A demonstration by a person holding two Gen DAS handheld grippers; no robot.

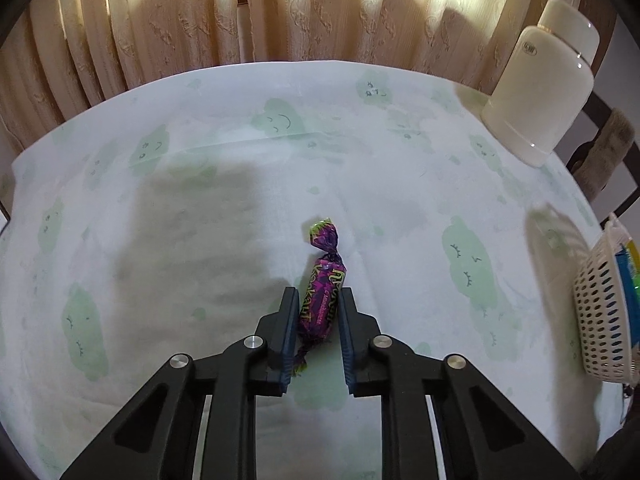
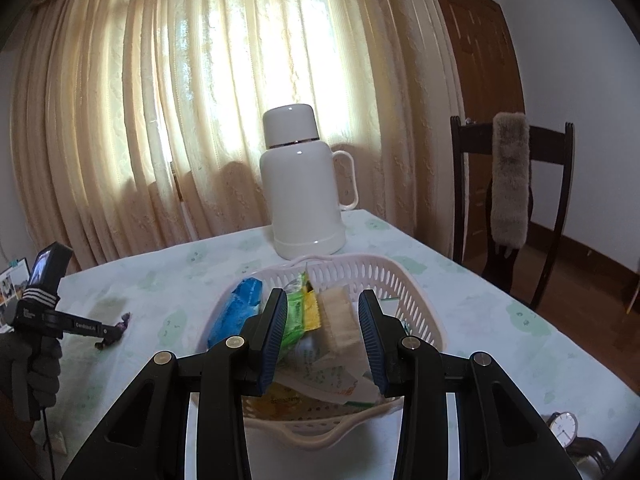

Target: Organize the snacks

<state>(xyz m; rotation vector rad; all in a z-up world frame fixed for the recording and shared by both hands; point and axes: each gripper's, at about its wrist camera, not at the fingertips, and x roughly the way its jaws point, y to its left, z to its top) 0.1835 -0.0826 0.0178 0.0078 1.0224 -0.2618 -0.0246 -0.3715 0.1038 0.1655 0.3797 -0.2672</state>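
A purple wrapped candy (image 1: 322,292) lies on the tablecloth between the fingers of my left gripper (image 1: 319,300). The jaws stand close on both sides of it, and contact is not clear. The candy and the left gripper also show small at the left of the right wrist view (image 2: 116,326). A white perforated basket (image 2: 360,276) holds several snack packets, blue, green, yellow and beige. My right gripper (image 2: 323,304) is open and empty, hovering just above the basket. The basket's edge shows at the right in the left wrist view (image 1: 600,320).
A white thermos jug (image 2: 302,188) stands behind the basket near the table's far edge. A dark wooden chair (image 2: 516,200) with a furry cover stands at the right. A wristwatch (image 2: 562,428) lies at the table's near right. Curtains hang behind.
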